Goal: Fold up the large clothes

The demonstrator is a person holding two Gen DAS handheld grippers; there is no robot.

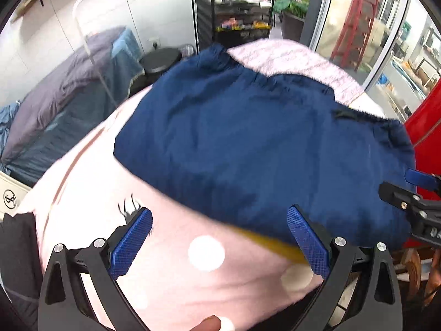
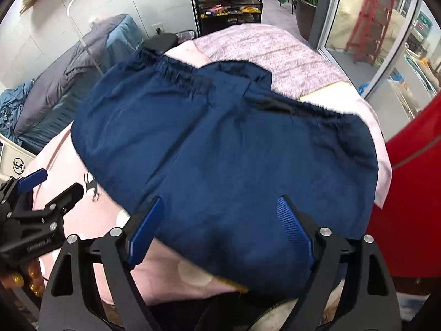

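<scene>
While the left wrist view shows the left gripper (image 1: 219, 241) with its jaws spread wide and nothing between them, the navy garment (image 1: 248, 138) lies folded on the pink bed cover (image 1: 171, 275), its gathered waistband along the far side. The left blue pad hangs over bare pink cover; the right pad overlaps the garment's near edge in the picture, with no visible grip on it. Judgement: a fold looks just laid down, and the next fold calls for a clean pinch at a corner of the near edge, taking all layers together so the stack does not slide apart. The right gripper (image 1: 413, 193) enters at the right margin, near the garment's right end. A red panel (image 1: 424, 127) stands close on that side.

From the right wrist view, the right gripper (image 2: 220, 237) is likewise wide and holds nothing; both pads frame the garment's near edge. The navy garment (image 2: 226, 151) lies fairly flat, with a diagonal crease across its middle. The left gripper (image 2: 51, 184) sits just off its left end over the cover. Free room lies left and beyond, on the lilac blanket (image 2: 275, 52); the right is hemmed by the red panel (image 2: 413, 193), so a lift should be carried away from it.
</scene>
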